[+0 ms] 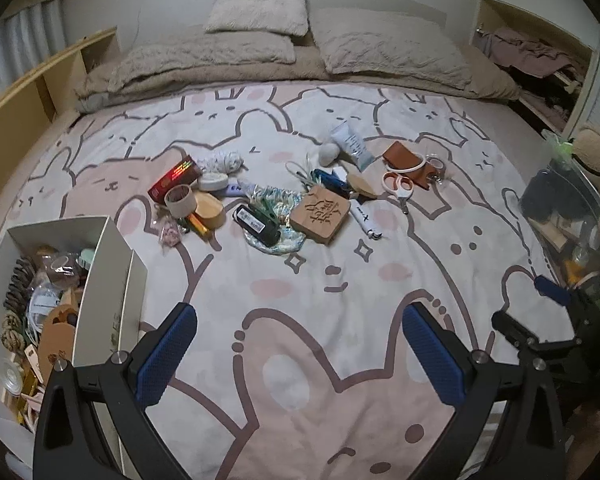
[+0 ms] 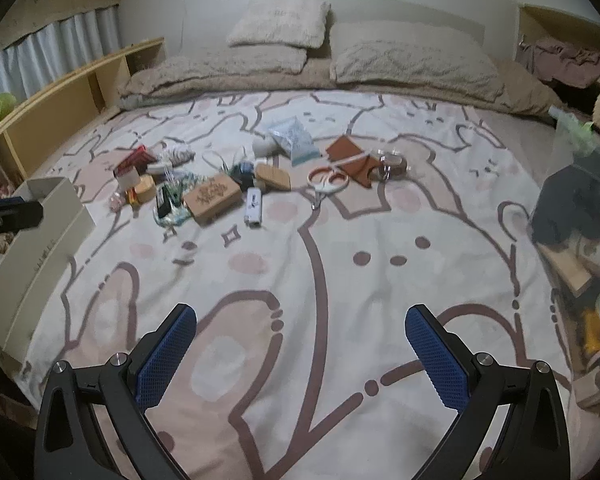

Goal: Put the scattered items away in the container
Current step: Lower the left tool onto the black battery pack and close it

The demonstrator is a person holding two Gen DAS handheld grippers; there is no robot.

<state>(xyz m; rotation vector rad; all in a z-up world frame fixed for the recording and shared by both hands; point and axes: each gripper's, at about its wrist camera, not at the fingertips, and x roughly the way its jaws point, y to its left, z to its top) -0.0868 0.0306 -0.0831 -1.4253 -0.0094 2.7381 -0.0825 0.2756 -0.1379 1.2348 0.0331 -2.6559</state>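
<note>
— What is recorded in the foreground?
— The right gripper (image 2: 300,354) is seen over the bedspread (image 2: 380,240), its blue-padded fingers (image 2: 165,354) set wide apart with nothing between them.

— And the scattered items?
— A cluster is noted mid-bed, well apart from the gripper: an engraved wooden box (image 2: 211,199), a white lighter-shaped object (image 2: 253,207) just beside it, scissors (image 2: 327,182) with pale handles, a brown leather piece (image 2: 350,158), a blue-white packet (image 2: 293,139) and a red box (image 2: 133,160).

— The container?
— A white box (image 2: 39,236) is observed at the left edge. Its contents cannot be made out. A clear bin (image 2: 580,200) is recorded at the right edge.

— Background?
— Pillows (image 2: 412,60) are noted at the head.
</note>
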